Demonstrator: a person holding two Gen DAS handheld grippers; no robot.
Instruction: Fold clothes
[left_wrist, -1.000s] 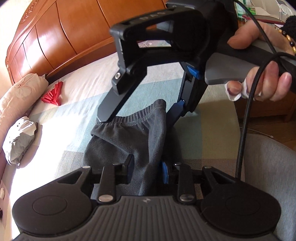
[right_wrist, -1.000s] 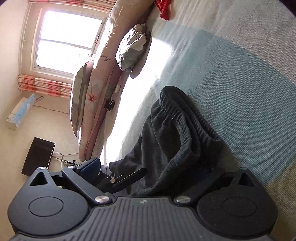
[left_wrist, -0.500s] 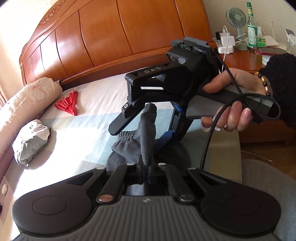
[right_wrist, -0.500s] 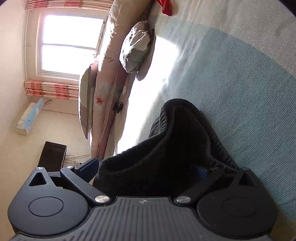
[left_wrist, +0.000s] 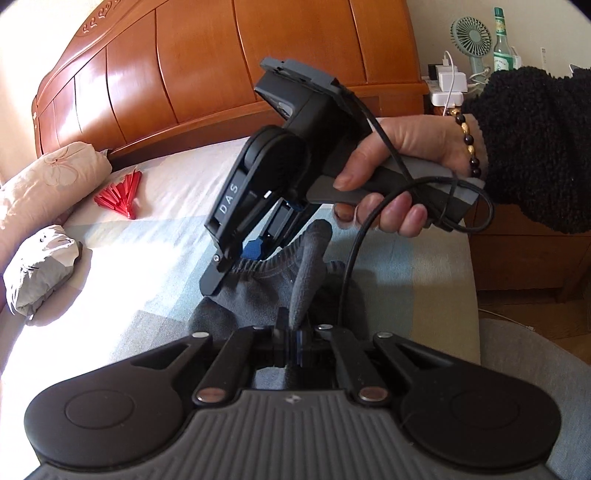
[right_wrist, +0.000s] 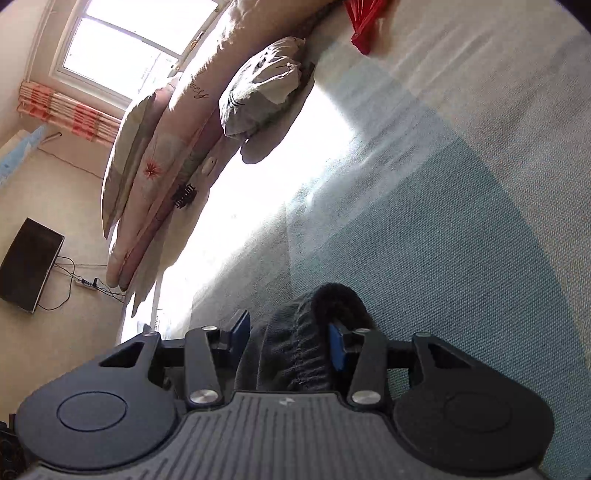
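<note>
Two claws on one dark grey garment (left_wrist: 258, 295), which lies bunched on bed (left_wrist: 166, 221). Left claw (left_wrist: 291, 343) squeezed tight on raised fold of cloth. Right claw (right_wrist: 286, 341) has just been closing, gathered waistband between blue pads (right_wrist: 335, 345); far pad against cloth, small gap at near pad, so firm hold hard to tell. Hand (left_wrist: 399, 177) grips right claw handle. Red fan (left_wrist: 122, 195), grey pillow (left_wrist: 37, 266) near headboard (left_wrist: 221, 66)

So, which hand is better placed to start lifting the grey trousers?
Left. The left gripper is shut on a raised fold of the grey trousers. The right gripper has just been closing around the waistband, and its grip is not clear.
</note>
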